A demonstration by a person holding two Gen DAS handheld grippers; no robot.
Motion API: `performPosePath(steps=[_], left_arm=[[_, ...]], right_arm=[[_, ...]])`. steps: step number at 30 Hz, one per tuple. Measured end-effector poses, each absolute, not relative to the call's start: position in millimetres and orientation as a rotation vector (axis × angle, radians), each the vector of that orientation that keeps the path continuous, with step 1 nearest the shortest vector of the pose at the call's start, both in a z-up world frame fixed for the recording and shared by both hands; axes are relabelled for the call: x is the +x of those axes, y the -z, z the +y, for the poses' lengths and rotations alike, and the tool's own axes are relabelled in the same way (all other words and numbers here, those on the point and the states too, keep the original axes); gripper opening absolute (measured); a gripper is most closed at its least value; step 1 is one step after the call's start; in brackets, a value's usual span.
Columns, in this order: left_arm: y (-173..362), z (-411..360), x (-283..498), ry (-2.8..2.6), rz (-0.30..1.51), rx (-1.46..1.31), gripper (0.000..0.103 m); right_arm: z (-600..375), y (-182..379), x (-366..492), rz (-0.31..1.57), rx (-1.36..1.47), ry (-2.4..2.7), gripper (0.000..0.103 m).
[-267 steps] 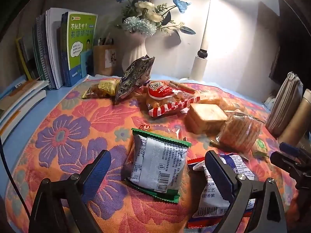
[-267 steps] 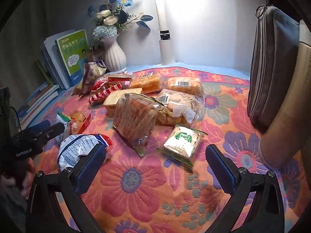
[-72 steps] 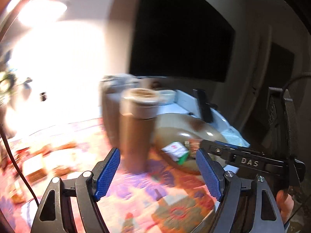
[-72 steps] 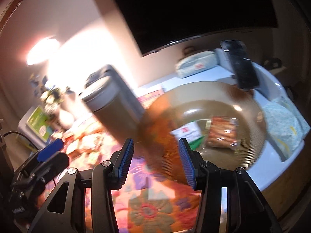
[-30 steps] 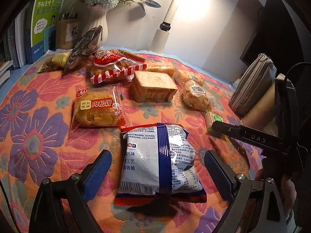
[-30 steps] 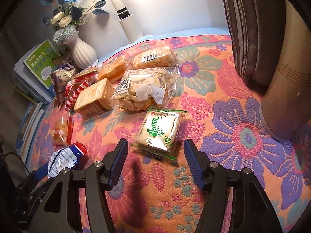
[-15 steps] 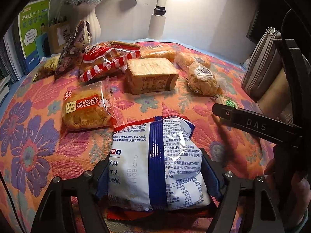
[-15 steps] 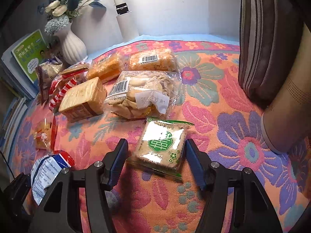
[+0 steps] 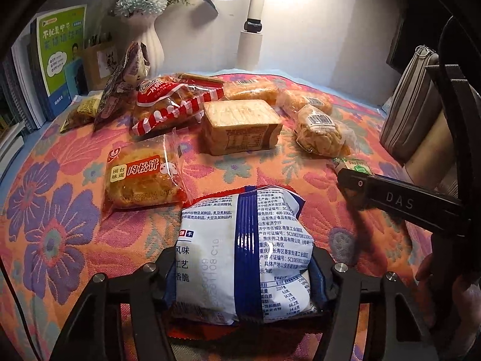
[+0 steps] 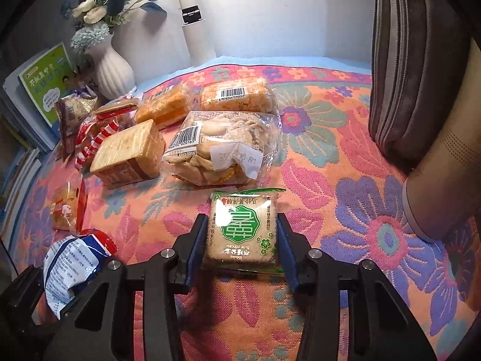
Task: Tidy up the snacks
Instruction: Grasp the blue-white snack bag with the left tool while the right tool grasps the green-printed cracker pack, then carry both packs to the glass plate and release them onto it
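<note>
Both claws, the left gripper (image 9: 240, 273) pinching a blue bag (image 9: 243, 258) and the right gripper (image 10: 242, 240) a green packet (image 10: 243, 228), are just starting, with snacks crowding from ten to twelve o'clock.

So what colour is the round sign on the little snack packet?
Green, on the small snack packet held by the right gripper; right wrist view shows it best.

Cloth (image 10: 315, 156) orange, floral (pink, purple); vase (image 10: 114, 72) white.

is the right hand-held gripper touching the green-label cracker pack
Touching: in the right wrist view the right hand-held gripper has both fingers pressed against the sides of the green-label cracker pack.
</note>
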State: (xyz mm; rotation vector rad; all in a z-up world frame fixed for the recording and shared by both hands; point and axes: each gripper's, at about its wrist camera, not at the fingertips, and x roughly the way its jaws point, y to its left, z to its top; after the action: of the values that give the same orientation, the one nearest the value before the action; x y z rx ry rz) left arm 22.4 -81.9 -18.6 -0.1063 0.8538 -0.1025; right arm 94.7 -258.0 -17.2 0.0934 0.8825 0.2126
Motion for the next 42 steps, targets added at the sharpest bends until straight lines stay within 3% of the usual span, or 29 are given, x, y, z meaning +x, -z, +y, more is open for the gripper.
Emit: performPosePath(steps=[19, 42], left_arm=[[-29.4, -124.9, -8.6, 0.181, 0.756, -0.056, 0.061], [-110.5, -321.9, -38.5, 0.56, 0.648, 0.073, 0.061]], right_arm=[[-305.2, -21.7, 31.3, 0.823, 0.148, -0.261, 0.042], [-499.4, -97.5, -30.4, 0.572, 0.305, 0.027, 0.042]])
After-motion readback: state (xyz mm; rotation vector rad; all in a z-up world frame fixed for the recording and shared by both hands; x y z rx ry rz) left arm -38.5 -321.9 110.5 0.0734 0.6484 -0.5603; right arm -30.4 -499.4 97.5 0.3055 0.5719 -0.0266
